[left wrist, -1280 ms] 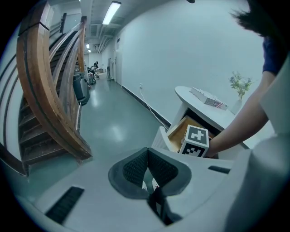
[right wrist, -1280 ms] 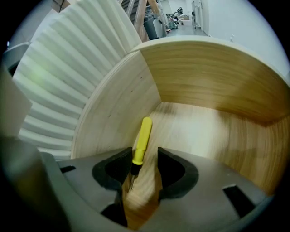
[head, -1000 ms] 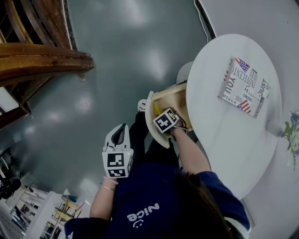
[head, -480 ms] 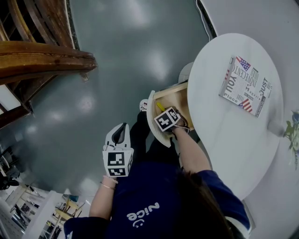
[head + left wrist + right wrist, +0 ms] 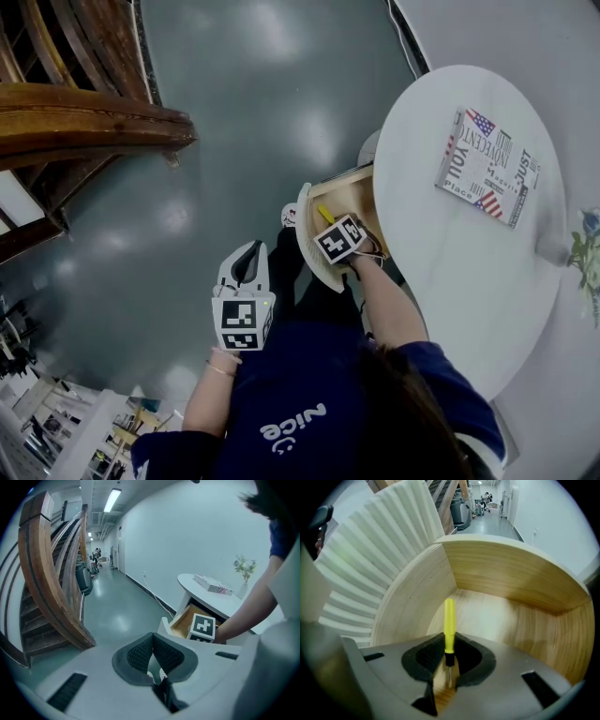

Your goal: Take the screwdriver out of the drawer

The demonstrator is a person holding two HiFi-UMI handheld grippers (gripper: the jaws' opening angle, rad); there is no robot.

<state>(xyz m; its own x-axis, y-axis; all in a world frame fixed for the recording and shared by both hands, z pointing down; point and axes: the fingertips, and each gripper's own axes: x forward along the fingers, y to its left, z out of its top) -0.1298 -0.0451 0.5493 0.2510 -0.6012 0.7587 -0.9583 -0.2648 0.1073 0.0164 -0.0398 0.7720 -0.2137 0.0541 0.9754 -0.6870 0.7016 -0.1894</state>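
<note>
1. One gripper, the right gripper, points down into the wooden drawer in the right gripper view. A yellow screwdriver is between its jaws. The jaws are closing on it, and the dark pads touch it on both sides, low on the handle by the black neck. The metal tip pokes toward the camera. The yellow handle points away over the drawer's bottom. I cannot tell if the screwdriver rests on the wood or is just above it. The drawer's white front with ridges is at the left.

2. In the left gripper view, the left gripper has its jaws pressed together with nothing between them. Past it, the drawer stands open under a round white table. The right gripper's marker cube sits in the drawer, with the person's arm behind it. Wooden stairs curve up at the left.

3. In the head view, the left gripper hangs over the grey floor, left of the drawer and apart from it. The right gripper reaches into the drawer, and a bit of yellow shows just beside its cube. A book lies on the table.
</note>
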